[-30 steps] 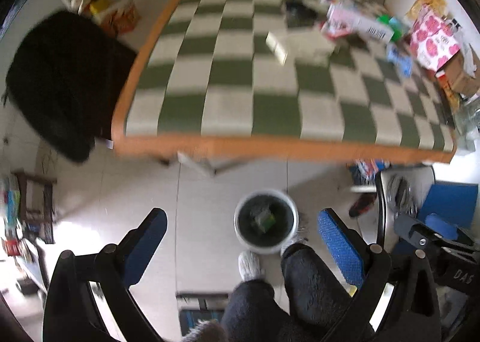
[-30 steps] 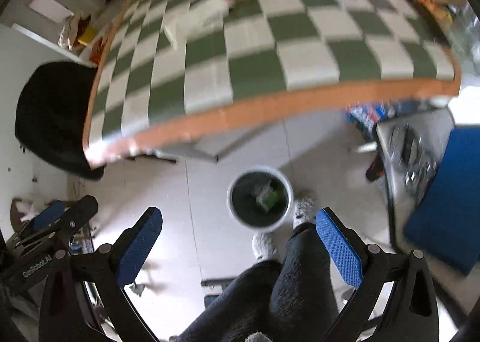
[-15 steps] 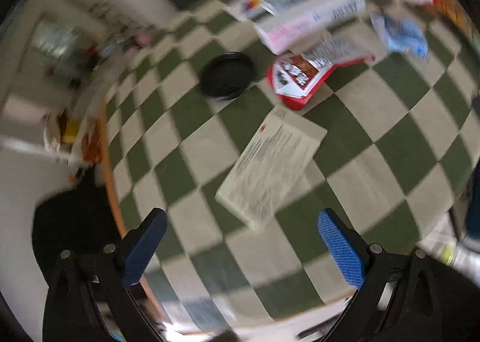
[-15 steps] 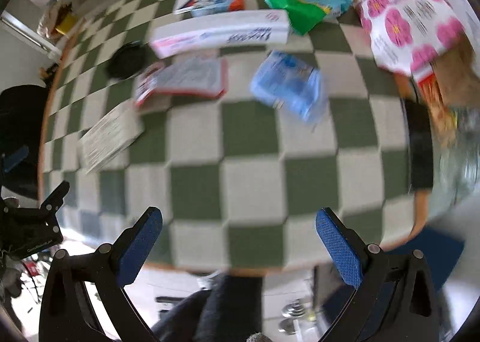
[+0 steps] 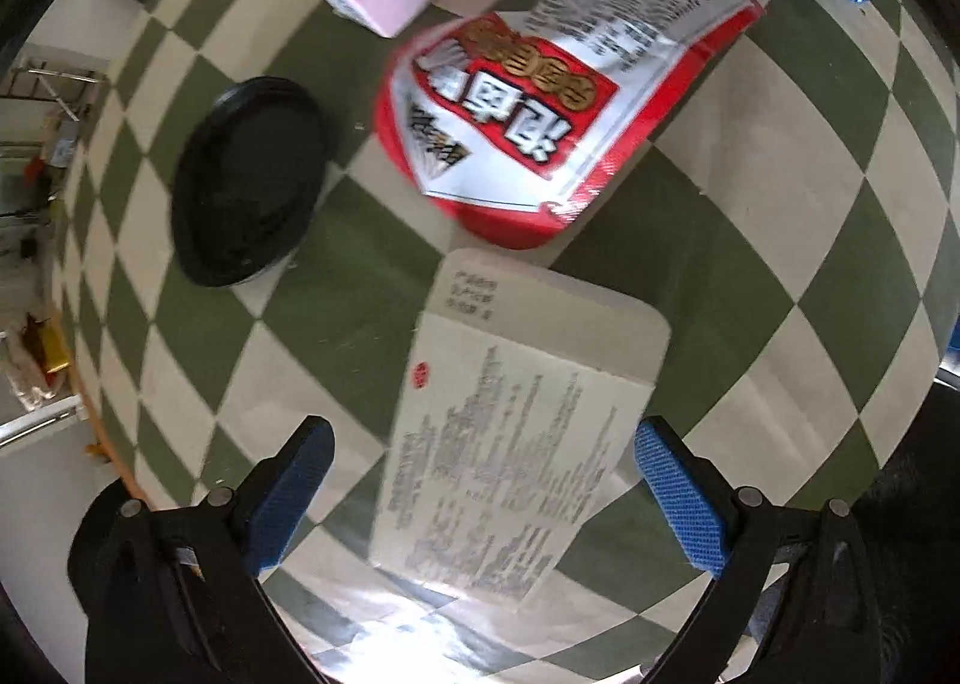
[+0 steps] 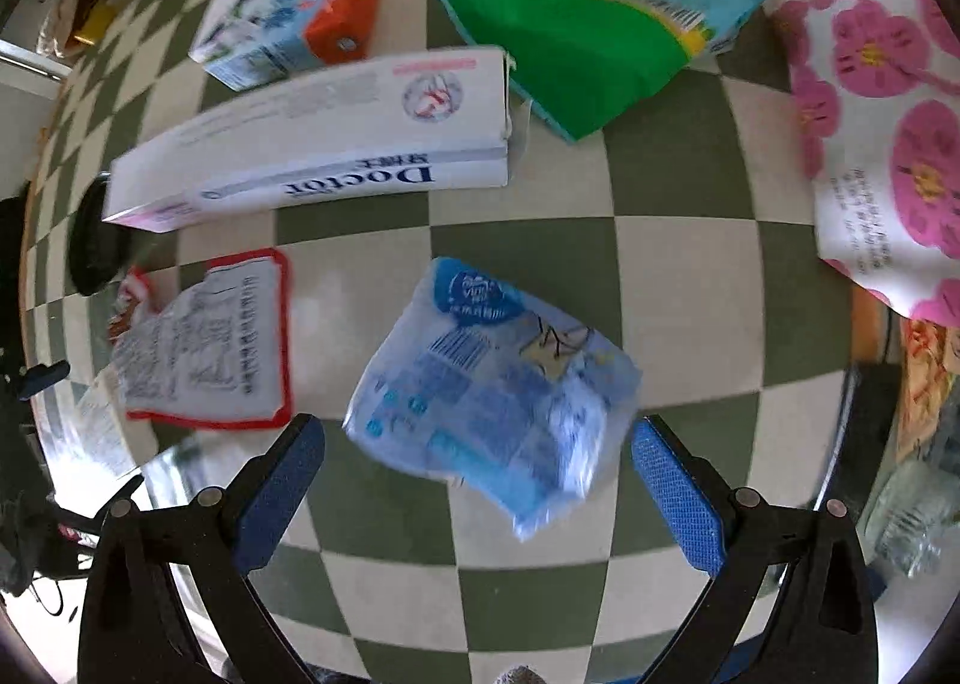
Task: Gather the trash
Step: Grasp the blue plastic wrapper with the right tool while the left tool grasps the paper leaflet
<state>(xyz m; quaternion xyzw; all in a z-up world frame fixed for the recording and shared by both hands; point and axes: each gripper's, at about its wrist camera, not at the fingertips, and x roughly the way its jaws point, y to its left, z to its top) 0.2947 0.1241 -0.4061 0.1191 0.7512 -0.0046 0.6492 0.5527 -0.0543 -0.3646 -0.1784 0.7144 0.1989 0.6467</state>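
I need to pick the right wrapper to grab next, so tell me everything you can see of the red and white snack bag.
The red and white snack bag is a crinkled, glossy plastic pouch with a red border, bold printed characters on one part and small black text on white on another. It lies flat and seems empty on the checkered tablecloth, between the black lid and the blue wrapper. Neither gripper touches it.

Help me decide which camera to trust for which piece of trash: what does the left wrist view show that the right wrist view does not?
Only the left wrist view: the white printed box lying flat between the open left tongs.

Only the right wrist view: the blue plastic wrapper ahead of the open right tongs, the green pack, the blue-and-orange carton and the pink-flowered bag.

Both: the checkered tablecloth, the red-and-white snack bag, the black lid and the long pink-and-white box.
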